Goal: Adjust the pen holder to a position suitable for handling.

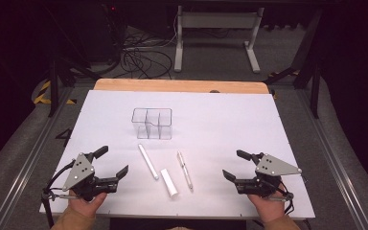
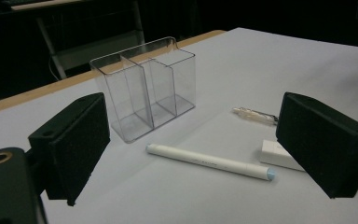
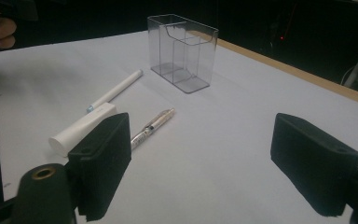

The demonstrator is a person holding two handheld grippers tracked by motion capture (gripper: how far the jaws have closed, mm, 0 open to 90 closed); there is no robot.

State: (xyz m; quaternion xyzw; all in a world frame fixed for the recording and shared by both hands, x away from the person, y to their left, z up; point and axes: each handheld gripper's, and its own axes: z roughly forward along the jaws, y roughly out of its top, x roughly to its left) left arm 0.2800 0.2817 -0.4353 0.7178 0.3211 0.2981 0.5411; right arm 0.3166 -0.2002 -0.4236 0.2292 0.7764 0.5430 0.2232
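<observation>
While both tongs, left (image 1: pixel 112 161) and right (image 1: pixel 231 165), hover wide open and empty at the near corners of the worktop (image 1: pixel 268 124), three items lie between them.

Left gripper view: approach the white pen (image 2: pixel 209 161) squarely.

Right gripper view: the clear organizer (image 3: pixel 182 52) stands beyond.

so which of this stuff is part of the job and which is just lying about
In the job:
clear plastic three-compartment holder
long white pen
short white tube
clear slim pen
left gripper, right gripper, both open

Lying about:
black cables on the floor
</observation>
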